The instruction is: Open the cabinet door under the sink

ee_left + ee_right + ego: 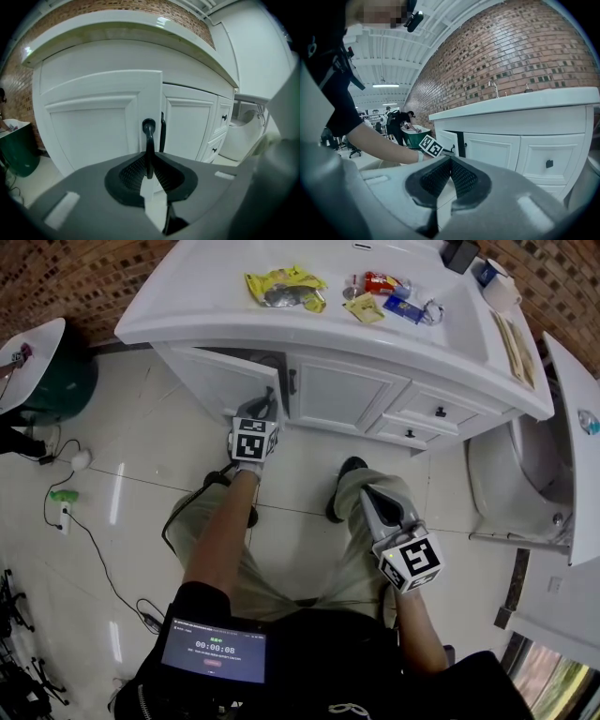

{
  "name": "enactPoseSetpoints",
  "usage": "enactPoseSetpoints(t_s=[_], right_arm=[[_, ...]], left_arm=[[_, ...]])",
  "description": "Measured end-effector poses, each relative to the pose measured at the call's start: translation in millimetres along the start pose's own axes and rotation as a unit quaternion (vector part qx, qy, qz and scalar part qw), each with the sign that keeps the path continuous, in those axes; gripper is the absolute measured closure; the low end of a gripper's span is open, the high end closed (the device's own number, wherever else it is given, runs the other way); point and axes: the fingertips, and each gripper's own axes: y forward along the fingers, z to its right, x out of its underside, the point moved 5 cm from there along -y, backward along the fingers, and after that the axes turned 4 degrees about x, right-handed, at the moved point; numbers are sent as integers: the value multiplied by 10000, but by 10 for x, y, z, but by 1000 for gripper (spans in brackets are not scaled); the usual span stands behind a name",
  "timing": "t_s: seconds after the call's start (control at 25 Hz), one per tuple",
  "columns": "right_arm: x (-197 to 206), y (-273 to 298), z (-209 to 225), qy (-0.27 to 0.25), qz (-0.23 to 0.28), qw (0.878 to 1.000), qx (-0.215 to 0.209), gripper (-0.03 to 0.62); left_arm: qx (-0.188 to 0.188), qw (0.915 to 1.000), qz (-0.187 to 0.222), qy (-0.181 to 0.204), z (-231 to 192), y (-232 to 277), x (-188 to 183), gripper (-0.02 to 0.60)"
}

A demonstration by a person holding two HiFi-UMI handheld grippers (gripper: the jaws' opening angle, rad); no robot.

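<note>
The white cabinet under the sink counter has two doors. Its left door stands slightly ajar, with a dark gap at its inner edge. My left gripper is shut on that door's black handle, which rises upright between the ribbed pads. The right door is closed, and its black handle sits just beyond. My right gripper hangs low over the person's right knee, away from the cabinet, shut with nothing between its pads.
Yellow and red packets and small items lie on the counter. Two drawers sit right of the doors, and a toilet stands further right. A green tub and cables are on the floor at left.
</note>
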Motion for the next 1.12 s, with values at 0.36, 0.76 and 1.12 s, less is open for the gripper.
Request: enactPoseSetpoints(t_s=[0.36, 0.76, 1.12], right_arm=[[-41, -59, -128, -59, 42, 9999, -139, 603], [-63, -62, -278, -135, 37, 9996, -233, 603], [-77, 0, -489, -185, 48, 9989, -435, 603]], left_arm=[[-48, 9999, 13, -88, 9, -255, 157, 514], [-67, 9997, 132, -191, -27, -553, 338, 515], [-152, 9991, 214, -335, -87, -819, 507, 515]])
